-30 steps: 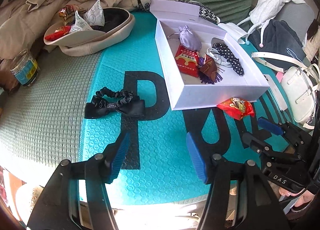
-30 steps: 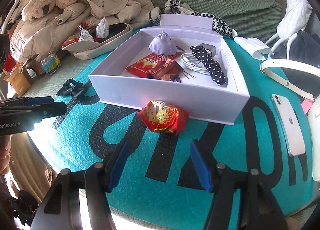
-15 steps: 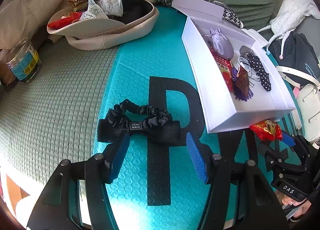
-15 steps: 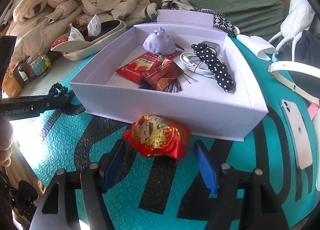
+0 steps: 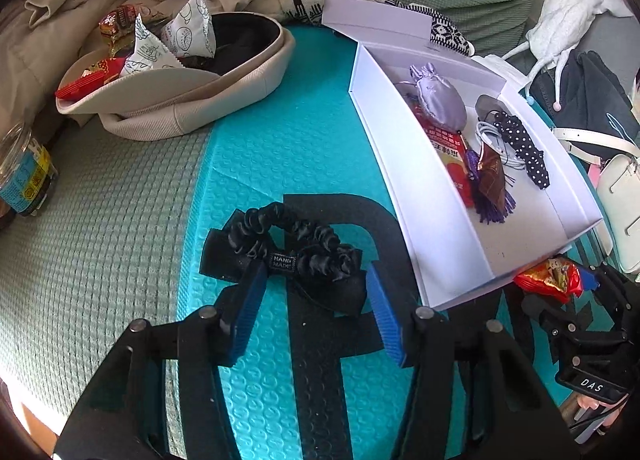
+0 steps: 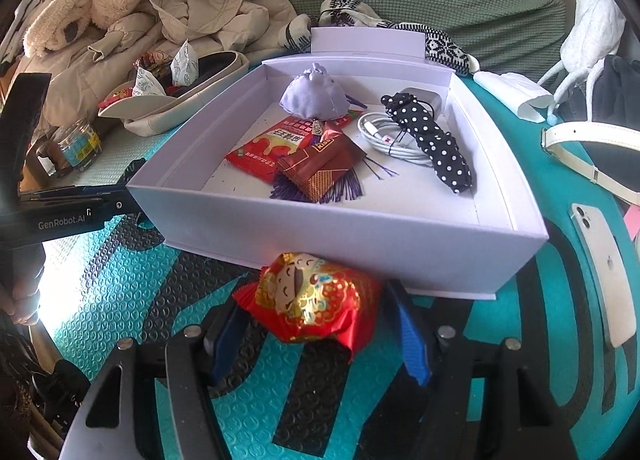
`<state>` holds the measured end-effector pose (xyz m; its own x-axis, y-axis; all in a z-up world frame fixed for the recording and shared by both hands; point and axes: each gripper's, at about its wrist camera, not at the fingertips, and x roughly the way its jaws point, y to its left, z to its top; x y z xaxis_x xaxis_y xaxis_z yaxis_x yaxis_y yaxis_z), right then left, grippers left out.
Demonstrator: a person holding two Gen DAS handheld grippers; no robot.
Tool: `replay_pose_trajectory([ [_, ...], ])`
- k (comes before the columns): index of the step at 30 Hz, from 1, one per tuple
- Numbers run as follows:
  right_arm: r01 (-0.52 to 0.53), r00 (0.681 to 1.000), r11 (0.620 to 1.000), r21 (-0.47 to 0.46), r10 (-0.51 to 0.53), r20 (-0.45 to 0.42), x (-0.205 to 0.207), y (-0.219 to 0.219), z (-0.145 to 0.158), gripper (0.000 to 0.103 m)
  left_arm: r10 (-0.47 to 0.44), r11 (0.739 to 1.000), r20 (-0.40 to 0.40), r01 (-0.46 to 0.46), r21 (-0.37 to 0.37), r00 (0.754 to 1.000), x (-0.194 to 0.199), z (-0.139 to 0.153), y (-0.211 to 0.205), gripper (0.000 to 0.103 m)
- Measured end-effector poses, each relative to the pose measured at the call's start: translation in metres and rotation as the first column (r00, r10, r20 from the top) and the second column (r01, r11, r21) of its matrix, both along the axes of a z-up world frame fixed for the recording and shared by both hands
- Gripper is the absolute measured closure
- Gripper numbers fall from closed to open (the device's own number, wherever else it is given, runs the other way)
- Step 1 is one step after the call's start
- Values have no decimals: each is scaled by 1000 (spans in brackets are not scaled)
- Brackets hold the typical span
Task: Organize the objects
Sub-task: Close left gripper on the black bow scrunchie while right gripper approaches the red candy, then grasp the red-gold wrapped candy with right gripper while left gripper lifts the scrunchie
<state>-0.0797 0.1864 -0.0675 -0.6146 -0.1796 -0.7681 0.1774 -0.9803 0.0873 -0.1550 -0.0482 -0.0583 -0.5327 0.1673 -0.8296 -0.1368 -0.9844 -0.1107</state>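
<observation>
the left gripper (image 5: pixel 312 292) straddled the black scrunchie (image 5: pixel 288 256) on the teal mat (image 5: pixel 280 148), its fingers closing but not yet pressing, apparently set for a pickup; the scrunchie's tag read "hand made". the right gripper (image 6: pixel 316 336) likewise bracketed the red snack packet (image 6: pixel 316 300), fingers closing without a firm grip, just in front of the white box (image 6: pixel 360 244). judging by its contents, the box served as the collection point: a brown wrapper (image 6: pixel 324 168), a cable (image 6: pixel 384 136) and a lilac pouch (image 6: pixel 312 96). the left tool's side read "genrobot.ai".
</observation>
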Motion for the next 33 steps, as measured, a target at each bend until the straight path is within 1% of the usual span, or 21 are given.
replay_pose_trajectory([
  [2, 1, 1000, 1000, -13, -1, 0, 2, 2, 0, 39, -26, 1000, 3, 26, 6, 1000, 0, 0, 4, 82],
  [3, 0, 1000, 1000, -13, 0, 0, 3, 2, 1, 40, -37, 999, 7, 37, 7, 999, 0, -1, 5, 87],
  [5, 2, 1000, 1000, 1, -2, -6, 6, 3, 1, 49, -60, 998, -1, 60, -1, 998, 3, -1, 10, 95],
  [6, 4, 1000, 1000, 4, -4, -7, 7, 3, 1, 53, -74, 997, 6, 74, -1, 997, 4, -1, 13, 96],
  [7, 7, 1000, 1000, 0, -7, -5, 8, 4, 2, 54, -80, 997, 7, 80, -4, 997, 6, -1, 15, 96],
  [11, 16, 1000, 1000, -24, -16, -9, 13, 10, 5, 54, -95, 995, 14, 95, 13, 995, 16, 1, 17, 96],
  [15, 14, 1000, 1000, -23, -14, -20, 22, 11, 9, 54, -100, 994, 28, 99, 44, 995, 28, 4, 15, 96],
  [22, 12, 1000, 1000, -23, -13, -11, 39, 14, 12, 54, -115, 992, 44, 113, 54, 992, 59, 8, 18, 96],
  [27, 9, 1000, 1000, -14, -9, -3, 54, 17, 10, 54, -140, 988, 64, 135, 80, 988, 82, 8, 23, 96],
  [33, 15, 1000, 1000, -6, -15, 12, 69, 21, 7, 53, -183, 982, 82, 178, 70, 980, 107, 10, 35, 96],
])
